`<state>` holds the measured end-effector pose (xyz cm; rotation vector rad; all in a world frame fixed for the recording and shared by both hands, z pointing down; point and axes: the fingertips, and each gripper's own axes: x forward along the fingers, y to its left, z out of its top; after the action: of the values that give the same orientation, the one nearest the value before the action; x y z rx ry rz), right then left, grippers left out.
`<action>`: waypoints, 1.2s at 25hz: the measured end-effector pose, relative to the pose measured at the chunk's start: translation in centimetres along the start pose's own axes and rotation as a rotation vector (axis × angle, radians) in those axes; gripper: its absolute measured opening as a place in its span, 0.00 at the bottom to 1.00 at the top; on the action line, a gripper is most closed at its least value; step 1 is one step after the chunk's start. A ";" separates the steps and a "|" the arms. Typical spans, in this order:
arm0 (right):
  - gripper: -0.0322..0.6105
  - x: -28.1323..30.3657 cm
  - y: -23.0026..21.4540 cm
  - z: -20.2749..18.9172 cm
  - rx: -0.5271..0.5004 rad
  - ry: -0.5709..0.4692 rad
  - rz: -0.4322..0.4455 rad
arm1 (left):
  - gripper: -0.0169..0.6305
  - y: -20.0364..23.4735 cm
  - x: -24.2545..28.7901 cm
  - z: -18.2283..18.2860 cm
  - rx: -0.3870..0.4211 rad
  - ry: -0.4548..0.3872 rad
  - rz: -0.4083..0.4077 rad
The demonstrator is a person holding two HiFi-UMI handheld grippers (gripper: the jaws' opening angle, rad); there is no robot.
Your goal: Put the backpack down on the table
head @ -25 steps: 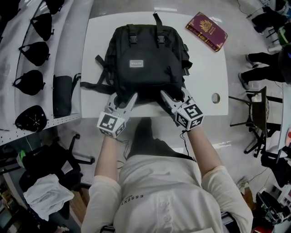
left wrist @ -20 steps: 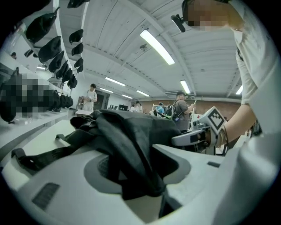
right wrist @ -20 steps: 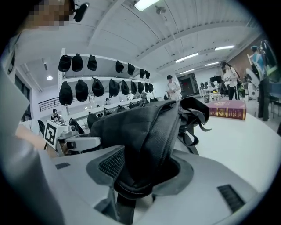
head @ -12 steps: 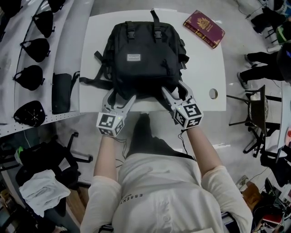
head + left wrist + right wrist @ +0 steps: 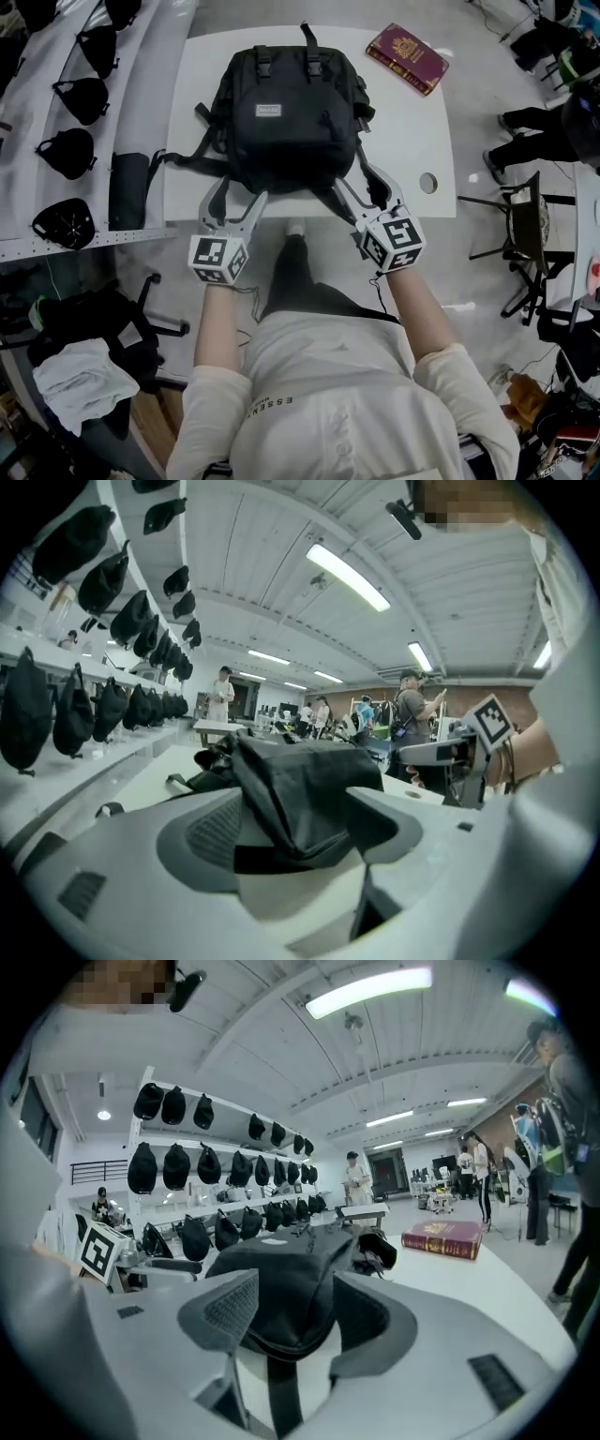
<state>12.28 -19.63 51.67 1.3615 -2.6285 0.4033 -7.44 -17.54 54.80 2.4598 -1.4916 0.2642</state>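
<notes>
Two tongs point at the near edge of the white counter [image 5: 412, 131], one in each of the person's hands. The left tongs [image 5: 239, 192] are wide open, and so are the right tongs [image 5: 354, 183]. Both pairs of jaws have just been opening. The bottom edge of the black backpack [image 5: 291, 112] sits in the gap of each pair, but the pads are not squeezing it.

The backpack lies flat on the counter with its front side up. Its top handle points away from the person. Some of its straps spill out to the left side.

A red book [image 5: 407, 59] lies near the far right corner of the counter, well apart from the backpack. Black caps [image 5: 67, 153] lie in a row on the white shelf [image 5: 131, 56] to the left.
</notes>
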 end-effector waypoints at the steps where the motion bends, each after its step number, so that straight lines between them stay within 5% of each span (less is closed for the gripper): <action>1: 0.45 -0.4 0.7 0.8 -0.008 -0.014 0.015 | 0.53 -0.2 -0.6 0.6 0.013 -0.008 0.007; 7: 0.44 -1.8 4.1 4.3 -0.063 -0.060 0.089 | 0.49 -3.2 -3.4 5.5 0.076 -0.075 -0.050; 10: 0.32 -2.5 5.2 5.4 -0.075 -0.077 0.100 | 0.44 -4.9 -4.4 7.9 0.132 -0.116 -0.085; 13: 0.16 -3.5 5.5 6.9 -0.063 -0.105 0.073 | 0.33 -6.2 -5.4 10.1 0.164 -0.161 -0.092; 17: 0.08 -4.6 5.9 8.9 -0.064 -0.145 0.072 | 0.08 -7.1 -6.9 12.9 0.175 -0.240 -0.085; 30: 0.07 -6.4 8.4 12.3 -0.201 -0.210 0.122 | 0.03 -8.5 -7.3 16.6 0.248 -0.245 -0.134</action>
<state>8.93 -13.84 36.91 1.2448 -2.8370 0.0075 -2.78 -12.71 35.88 2.8655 -1.4519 0.1318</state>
